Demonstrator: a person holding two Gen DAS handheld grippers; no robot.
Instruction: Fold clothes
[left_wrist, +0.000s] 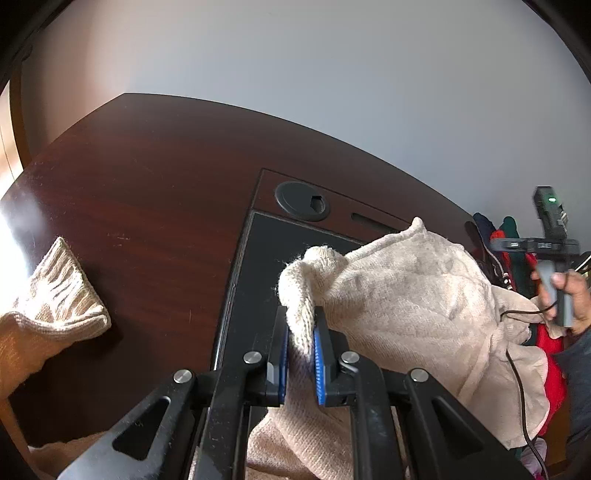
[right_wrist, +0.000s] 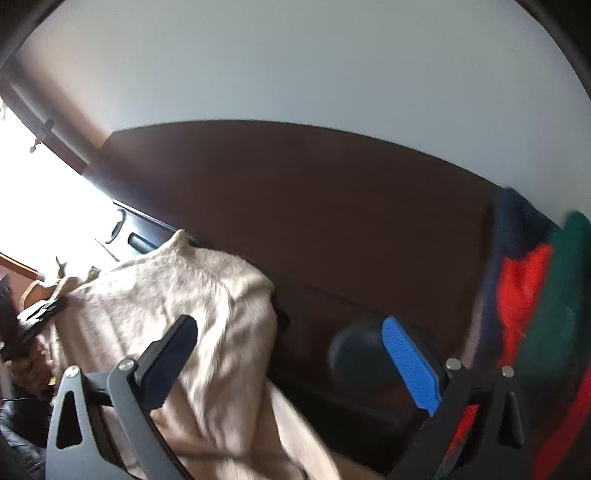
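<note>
A beige knitted garment (left_wrist: 406, 295) lies bunched on the black desk pad (left_wrist: 255, 266) and drapes toward the near edge. My left gripper (left_wrist: 301, 334) is shut on a fold of its hem, with the cloth pinched between the blue pads (left_wrist: 283, 354). In the right wrist view the same garment (right_wrist: 192, 302) fills the lower left, blurred by motion. My right gripper (right_wrist: 291, 332) stands wide open above the table; its left finger is in front of the cloth without pinching it. A hand (left_wrist: 570, 295) holds that gripper's handle at the right of the left wrist view.
A folded beige ribbed knit (left_wrist: 55, 295) rests on the dark wood table (left_wrist: 147, 177) at the left. A pile of red, green and navy clothes (right_wrist: 535, 295) sits at the right. A round cable port (left_wrist: 302, 201) lies behind the pad. A black cable (left_wrist: 517, 387) hangs across the garment.
</note>
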